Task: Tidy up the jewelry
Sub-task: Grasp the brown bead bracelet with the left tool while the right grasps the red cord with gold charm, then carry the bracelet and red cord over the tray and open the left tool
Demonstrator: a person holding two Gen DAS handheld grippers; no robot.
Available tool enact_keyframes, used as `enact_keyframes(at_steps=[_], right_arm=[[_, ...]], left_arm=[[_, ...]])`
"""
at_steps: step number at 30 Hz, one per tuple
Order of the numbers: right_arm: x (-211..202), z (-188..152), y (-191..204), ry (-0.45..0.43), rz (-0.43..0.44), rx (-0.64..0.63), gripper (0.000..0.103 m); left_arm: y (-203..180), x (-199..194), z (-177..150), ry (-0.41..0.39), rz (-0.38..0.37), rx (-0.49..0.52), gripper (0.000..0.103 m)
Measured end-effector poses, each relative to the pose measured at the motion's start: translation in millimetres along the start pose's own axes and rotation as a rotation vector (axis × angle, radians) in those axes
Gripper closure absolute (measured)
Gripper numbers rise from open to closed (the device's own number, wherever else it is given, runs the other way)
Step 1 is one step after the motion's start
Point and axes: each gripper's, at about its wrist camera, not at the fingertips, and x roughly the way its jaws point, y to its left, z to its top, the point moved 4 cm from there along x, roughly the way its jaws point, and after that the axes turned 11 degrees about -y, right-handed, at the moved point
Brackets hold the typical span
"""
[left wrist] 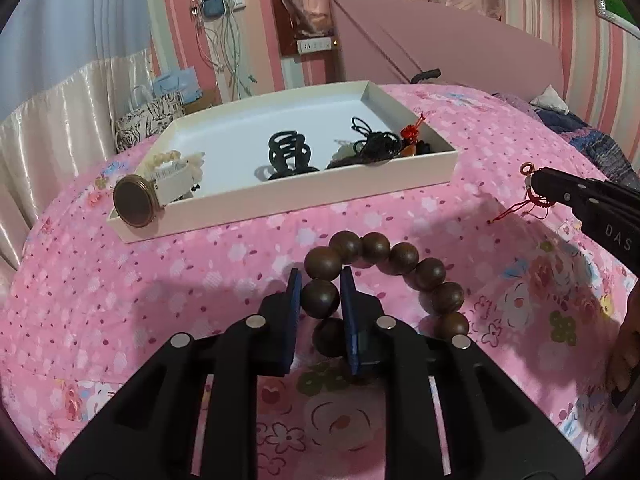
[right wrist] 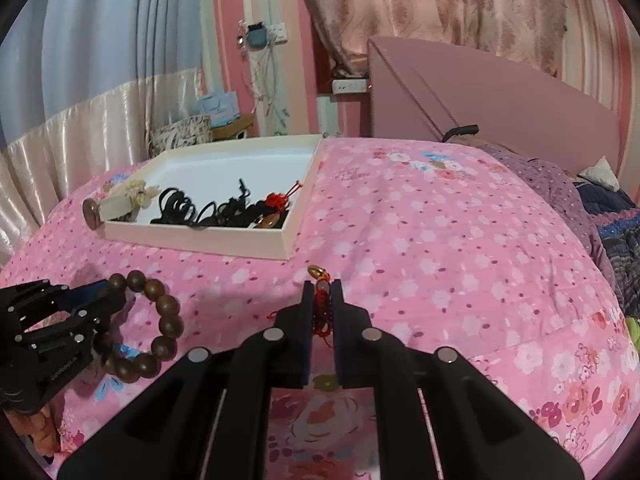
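A person's hand (left wrist: 624, 356) is cut off at the left wrist view's right edge. The box wall (left wrist: 280, 208) hides the lower part of the dark tangle of cords (left wrist: 376, 146). The right tongs (right wrist: 322, 286) cover most of the red cord charm (right wrist: 320, 280).

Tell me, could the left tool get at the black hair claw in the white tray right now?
Probably not yet: the left tool is shut on the wooden bead bracelet. The path over the tray's low wall to the hair claw looks free.
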Motion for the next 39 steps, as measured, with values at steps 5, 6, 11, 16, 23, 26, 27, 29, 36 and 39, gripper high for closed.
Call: enact_keyframes(at_steps=[5,6,11,16,23,26,27,29,36,39], right_arm=[[-4.7,1.5,0.3,-0.026,-0.019,-0.004,0.095],[-4.6,1.7,0.2,-0.028,-0.022,-0.004,0.095],[-5.6,1.9,0.5,-0.030,-0.022,-0.003,0.095],[-5.6,0.7,1.4,-0.018,-0.018,-0.004,0.095],[-3.8,0.9,1.4,-0.021,-0.015,-0.002,0.095],[-2.3,2.2,2.1,-0.018,-0.001,-0.004,0.095],[-2.3,3.3,1.6,-0.018,0.021,0.023,0.095],[-1.5,12.1,0.8,-0.031,0.105,0.122,0.095],[11.0,80.8,32.6,-0.124,0.261,0.158,0.095],[26.7,97.7,44.1,-0.154,0.251,0.131,0.095]], left_arm=[[5.0,-6.8,3.0,-0.022,-0.001,-0.026,0.086],[8.6,-12.7,1.4,-0.027,-0.001,-0.030,0.086],[13.2,-16.5,2.8,-0.040,-0.005,-0.040,0.086],[13.4,-20.3,2.2,-0.047,-0.001,-0.033,0.086],[13.5,-25.1,2.7,-0.061,0.006,-0.036,0.086],[17.1,-22.6,2.5,-0.048,-0.018,-0.064,0.086],[21.5,-22.7,2.8,-0.047,-0.041,-0.092,0.086],[30.3,-24.5,9.8,-0.050,-0.080,-0.111,0.086],[75.0,-46.0,90.4,-0.233,-0.005,-0.066,0.086],[99.7,-37.5,112.3,-0.284,0.043,-0.097,0.086]])
